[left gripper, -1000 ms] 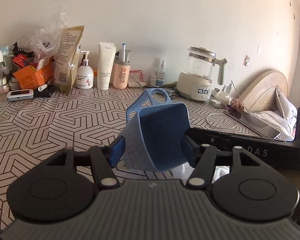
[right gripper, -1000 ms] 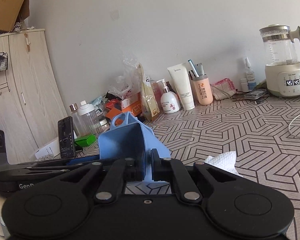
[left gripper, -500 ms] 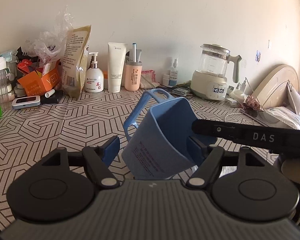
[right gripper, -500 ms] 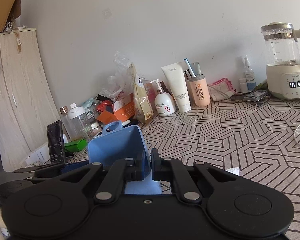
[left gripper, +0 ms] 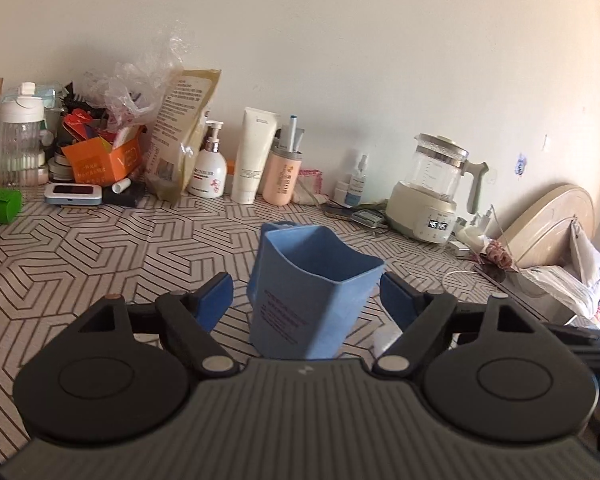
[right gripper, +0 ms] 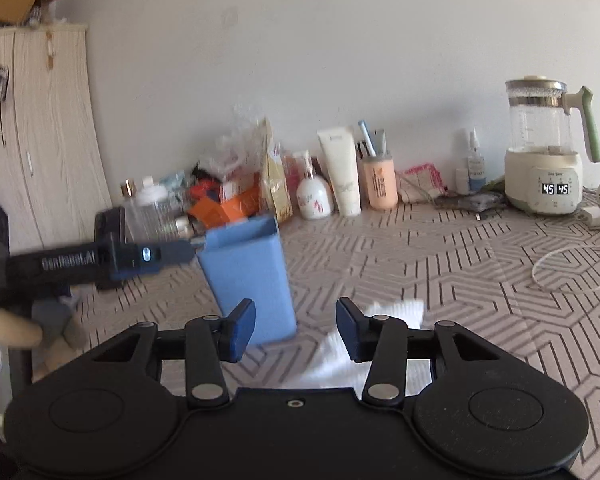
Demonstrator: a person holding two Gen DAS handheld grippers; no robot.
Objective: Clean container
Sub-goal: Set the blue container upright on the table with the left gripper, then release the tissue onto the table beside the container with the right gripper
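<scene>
A blue plastic jug with a spout and handle stands upright on the patterned table. My left gripper is open, its blue pads on either side of the jug with gaps to its walls. In the right wrist view the jug stands left of centre, with the left gripper's finger reaching to its rim. My right gripper is open and empty, just right of the jug. A white tissue lies on the table under and beyond it.
Along the back wall stand a kettle, a pink cup, a white tube, a pump bottle, a bag and an orange box. A white cable lies at right. A wooden cabinet stands at left.
The jug went from tilted and held by both grippers to upright on the table. Both grippers opened and let it go. The right gripper drew back to the right.
</scene>
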